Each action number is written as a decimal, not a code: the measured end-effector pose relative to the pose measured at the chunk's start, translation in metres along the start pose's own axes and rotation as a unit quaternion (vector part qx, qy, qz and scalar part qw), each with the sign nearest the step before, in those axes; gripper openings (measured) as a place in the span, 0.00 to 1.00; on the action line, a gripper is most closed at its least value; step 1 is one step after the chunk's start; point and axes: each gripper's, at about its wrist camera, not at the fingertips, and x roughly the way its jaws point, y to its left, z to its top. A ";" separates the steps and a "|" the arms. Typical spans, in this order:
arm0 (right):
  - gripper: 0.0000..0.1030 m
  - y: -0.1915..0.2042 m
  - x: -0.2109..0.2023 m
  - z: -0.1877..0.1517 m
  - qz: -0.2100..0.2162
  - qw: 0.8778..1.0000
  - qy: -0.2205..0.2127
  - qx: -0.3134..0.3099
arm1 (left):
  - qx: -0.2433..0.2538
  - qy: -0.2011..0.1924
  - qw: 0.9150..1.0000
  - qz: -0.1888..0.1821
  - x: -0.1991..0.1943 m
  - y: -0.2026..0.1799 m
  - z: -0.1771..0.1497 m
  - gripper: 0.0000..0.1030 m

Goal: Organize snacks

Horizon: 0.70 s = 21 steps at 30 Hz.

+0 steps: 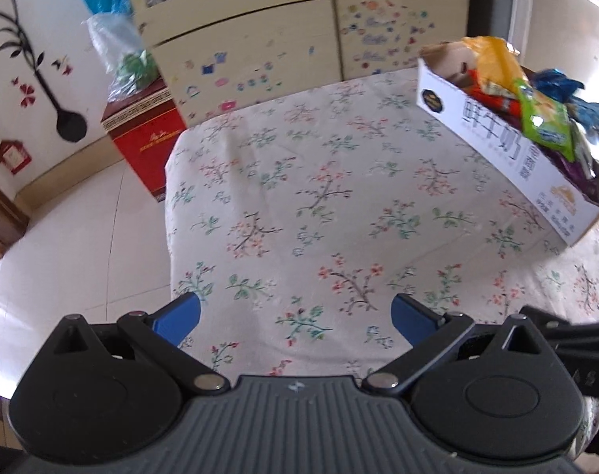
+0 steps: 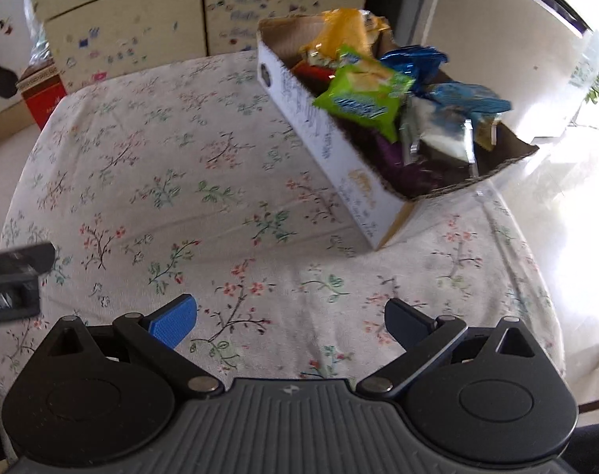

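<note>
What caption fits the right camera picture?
Open right gripper hovers over floral tablecloth, facing white cardboard box heaped with snack packets.

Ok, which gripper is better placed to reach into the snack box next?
Probably the right gripper: the snack box lies closer ahead of it. From the left gripper, also open and empty, the box sits far off to the side.

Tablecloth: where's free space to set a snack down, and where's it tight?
Free: the whole floral tablecloth between the cardboard box and the table's left edge, up to the far edge by the cabinet, and the strip before both open grippers. Crowded: the box, heaped with snack packets, at the far right.
</note>
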 end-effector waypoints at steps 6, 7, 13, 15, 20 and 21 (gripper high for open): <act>1.00 0.017 0.022 -0.009 0.013 1.000 0.008 -0.007 | -0.017 -0.005 1.000 -0.014 0.003 0.009 0.003 0.99; 1.00 0.020 0.026 -0.009 0.014 1.000 0.007 -0.008 | -0.018 -0.004 1.000 -0.016 0.004 0.009 0.003 0.99; 1.00 0.030 0.049 -0.007 0.013 1.000 -0.006 0.006 | -0.024 -0.010 0.999 -0.025 0.005 0.013 0.007 0.99; 1.00 0.029 0.054 -0.005 0.012 0.999 -0.024 0.025 | -0.028 -0.013 0.999 -0.030 0.005 0.015 0.008 0.99; 1.00 0.036 0.066 0.001 -0.002 0.996 -0.080 0.040 | -0.034 -0.018 0.999 -0.023 0.005 0.018 0.013 0.99; 1.00 0.038 0.069 0.002 -0.004 0.995 -0.091 0.044 | -0.034 -0.020 0.999 -0.020 0.006 0.019 0.014 0.99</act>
